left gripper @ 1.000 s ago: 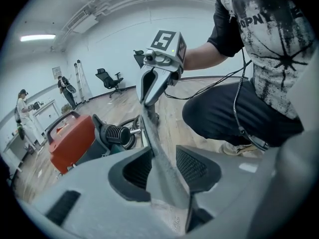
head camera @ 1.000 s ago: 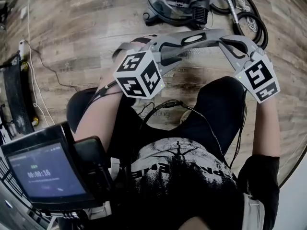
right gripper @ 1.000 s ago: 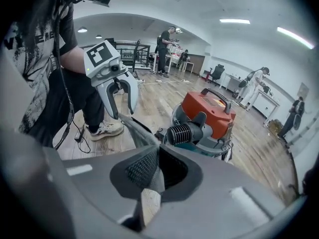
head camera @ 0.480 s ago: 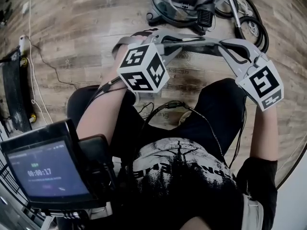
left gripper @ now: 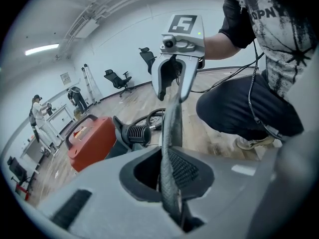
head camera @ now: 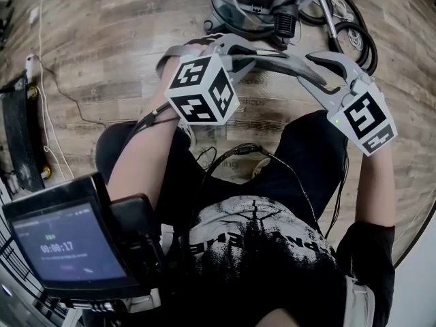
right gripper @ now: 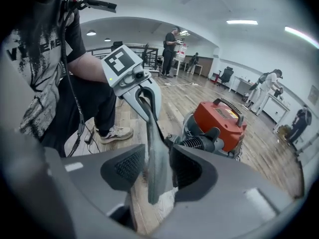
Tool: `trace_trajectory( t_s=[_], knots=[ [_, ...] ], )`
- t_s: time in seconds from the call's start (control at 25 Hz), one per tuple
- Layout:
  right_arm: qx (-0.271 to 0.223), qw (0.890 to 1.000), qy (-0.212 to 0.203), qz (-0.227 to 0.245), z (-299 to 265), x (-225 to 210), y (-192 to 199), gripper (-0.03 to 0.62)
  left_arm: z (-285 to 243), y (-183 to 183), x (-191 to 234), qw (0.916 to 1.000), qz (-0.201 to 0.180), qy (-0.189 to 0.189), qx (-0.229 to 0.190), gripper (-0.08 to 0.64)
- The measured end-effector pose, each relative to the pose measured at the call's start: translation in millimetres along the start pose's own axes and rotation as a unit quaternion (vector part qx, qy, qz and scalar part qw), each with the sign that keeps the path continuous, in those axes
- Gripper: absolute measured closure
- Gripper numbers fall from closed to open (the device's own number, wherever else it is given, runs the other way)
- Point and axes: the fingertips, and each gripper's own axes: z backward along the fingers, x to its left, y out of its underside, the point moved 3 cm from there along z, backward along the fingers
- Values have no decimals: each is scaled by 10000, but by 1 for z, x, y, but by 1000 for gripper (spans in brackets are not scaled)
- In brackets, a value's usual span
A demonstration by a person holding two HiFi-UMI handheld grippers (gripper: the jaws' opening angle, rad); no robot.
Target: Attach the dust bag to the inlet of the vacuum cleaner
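Left gripper (left gripper: 167,158): just clamped shut on dust bag (left gripper: 173,118).
Right gripper (right gripper: 152,163): just opened, gripping nothing.
Risk: single hold; it sags near vacuum cleaner (right gripper: 219,121).

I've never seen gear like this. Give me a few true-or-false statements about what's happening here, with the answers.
1. The vacuum cleaner has a red top. True.
2. The left gripper stands wide open and empty. False: its jaws have just been closing and clamp the edge of the dust bag.
3. The dust bag already sits on the vacuum cleaner. False: it is held in the air between the two grippers, apart from the vacuum cleaner.
4. The right gripper has its jaws apart with the dust bag between them. True; they have just been opening.
5. The floor is carpeted. False: it is wood-patterned.
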Motion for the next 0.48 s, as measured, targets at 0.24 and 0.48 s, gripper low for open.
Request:
trace_trajectory(
  t_s=[0.24,0.48],
  knots=[
    [813,9931,145,835,-33,11,5,358,-16,-4,0,9992,-137,275,256,532],
    [1233,9860,386,1054,-55,-1,20,476,-31,-6,0,9982,-245,507,197,532]
  ],
)
